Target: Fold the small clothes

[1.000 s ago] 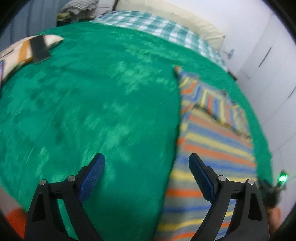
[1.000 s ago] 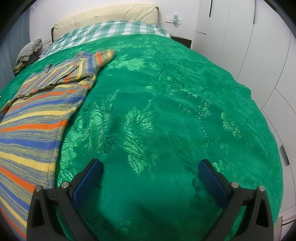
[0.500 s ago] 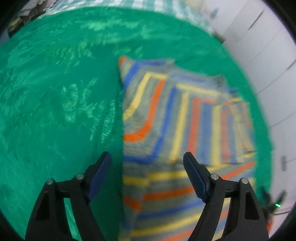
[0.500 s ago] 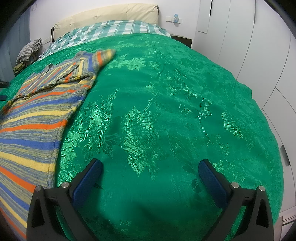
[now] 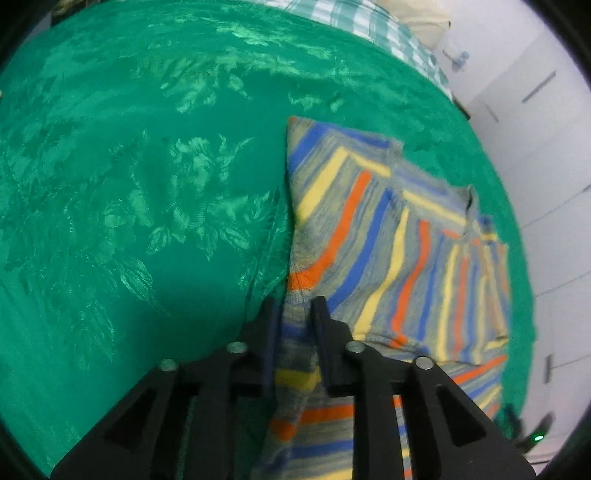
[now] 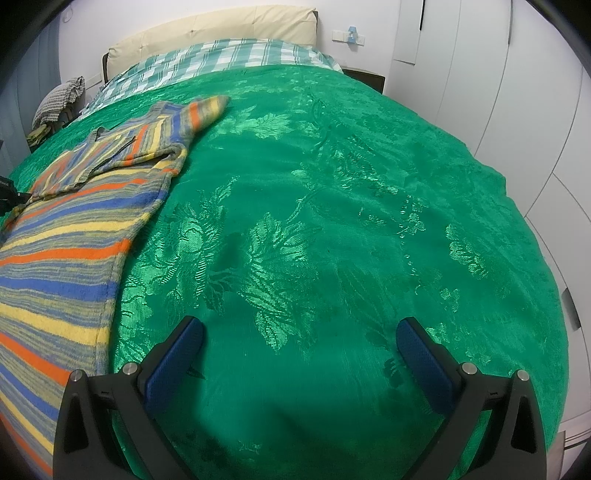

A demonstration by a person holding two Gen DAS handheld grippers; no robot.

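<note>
While unlabelled, striped sweater (image 5: 388, 236) clamped.

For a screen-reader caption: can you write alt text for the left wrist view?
The left hand-held gripper is shut on the edge of a striped sweater lying on a green floral bedspread. A checked sheet shows at the far end.
</note>
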